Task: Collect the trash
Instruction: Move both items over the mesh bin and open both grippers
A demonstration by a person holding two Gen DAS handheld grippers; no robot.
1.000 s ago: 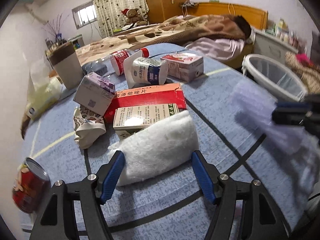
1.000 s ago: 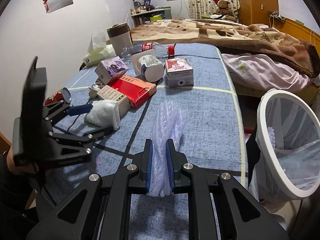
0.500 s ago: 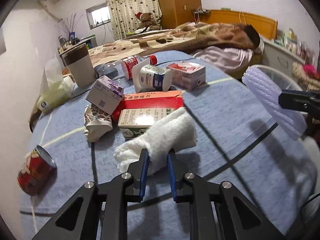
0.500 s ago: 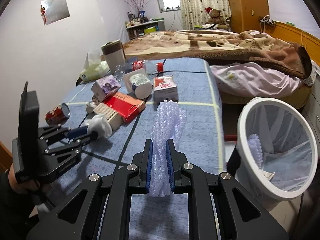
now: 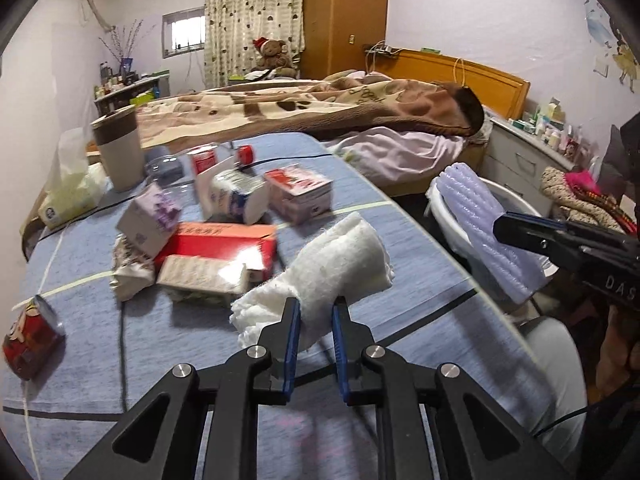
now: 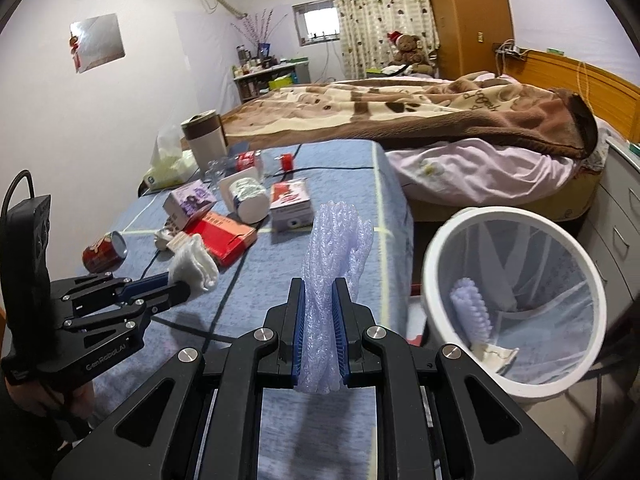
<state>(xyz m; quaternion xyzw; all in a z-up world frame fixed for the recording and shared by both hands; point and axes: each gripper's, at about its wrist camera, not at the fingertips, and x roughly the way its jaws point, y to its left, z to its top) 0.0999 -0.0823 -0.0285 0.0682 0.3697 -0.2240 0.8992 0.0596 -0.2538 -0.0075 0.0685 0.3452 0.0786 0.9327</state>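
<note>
Right gripper [image 6: 319, 334]: I have its jaws clamped on a roll of lilac foam wrap [image 6: 334, 256], long axis running straight out from my fingers, tip raised. White mesh-lined trash bin [image 6: 442, 240] lies forward and to the right of this gripper, beside the table's edge, mouth tilted toward me. This arm is the nearer of the two to the bin.

Left gripper [image 5: 313, 346]: jaws pinched on a white cloth wad [image 5: 340, 264], held clear above the blue tablecloth [image 5: 400, 320]; the bin sits well off to its right, partly hidden behind the foam roll.

Bin contents: one lilac foam piece [image 6: 472, 312] standing against the liner, and a pale scrap [image 6: 494, 356] at the bottom, possibly paper; I cannot make it out.

Remaining on table: red can [image 5: 30, 338] lying on its side, red medicine box [image 5: 224, 244], pale box [image 5: 200, 280], purple carton [image 5: 150, 222], crumpled wrapper [image 5: 130, 276], white jar [image 5: 232, 196], red-and-white carton [image 5: 300, 192].
</note>
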